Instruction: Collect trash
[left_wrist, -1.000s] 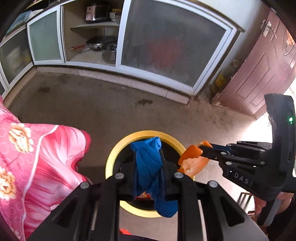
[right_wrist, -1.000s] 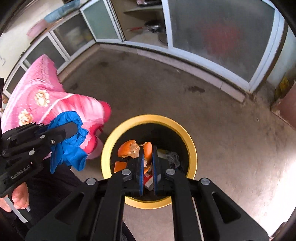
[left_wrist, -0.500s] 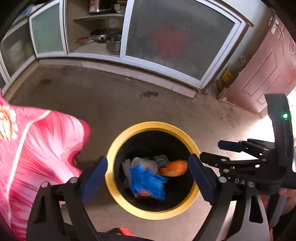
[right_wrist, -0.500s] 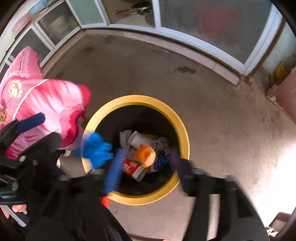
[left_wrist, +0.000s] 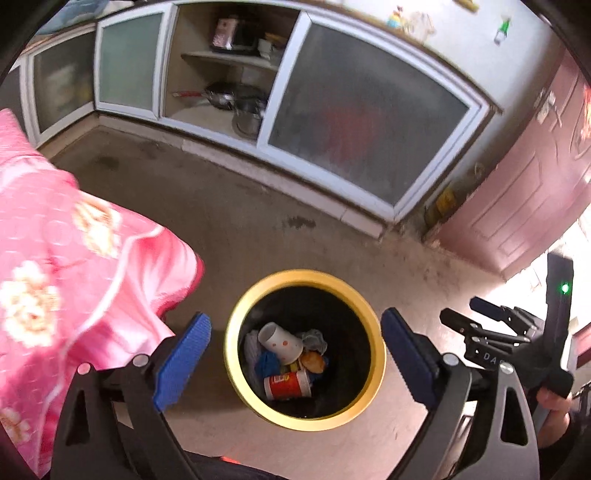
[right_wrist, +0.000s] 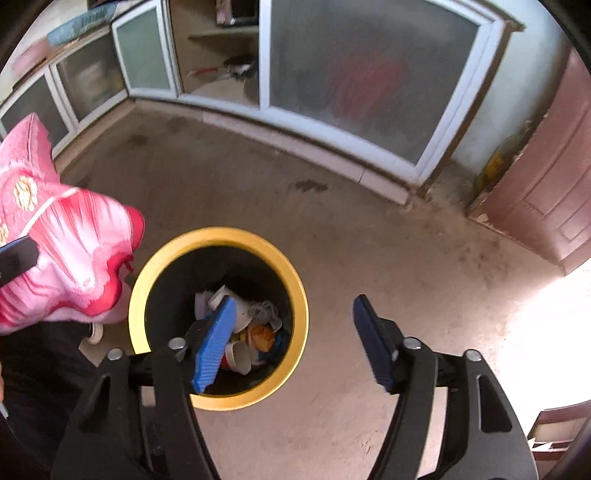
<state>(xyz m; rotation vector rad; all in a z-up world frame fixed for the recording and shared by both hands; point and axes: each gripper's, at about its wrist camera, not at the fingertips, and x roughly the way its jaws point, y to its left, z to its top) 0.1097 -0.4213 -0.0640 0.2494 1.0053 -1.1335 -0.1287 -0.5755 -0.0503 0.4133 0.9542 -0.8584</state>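
A black trash bin with a yellow rim (left_wrist: 236, 325) (right_wrist: 295, 295) stands on the concrete floor. Inside lie a white paper cup (left_wrist: 280, 341) (right_wrist: 242, 312), a red cup (left_wrist: 290, 384), an orange peel (left_wrist: 314, 362) (right_wrist: 262, 334), a blue wrapper (left_wrist: 267, 363) and grey crumpled trash (left_wrist: 314, 338). My left gripper (left_wrist: 295, 358) is open and empty above the bin. My right gripper (right_wrist: 295, 339) is open and empty over the bin's right side; it also shows in the left wrist view (left_wrist: 476, 314).
A table with a pink floral cloth (left_wrist: 74, 258) (right_wrist: 66, 243) stands left of the bin. Low cabinets with frosted sliding doors (left_wrist: 354, 122) and pots line the back wall. A reddish door (left_wrist: 524, 184) is at the right.
Both grippers opened; the blue wrapper and the orange peel dropped into the bin. Both grippers have since risen higher above it.
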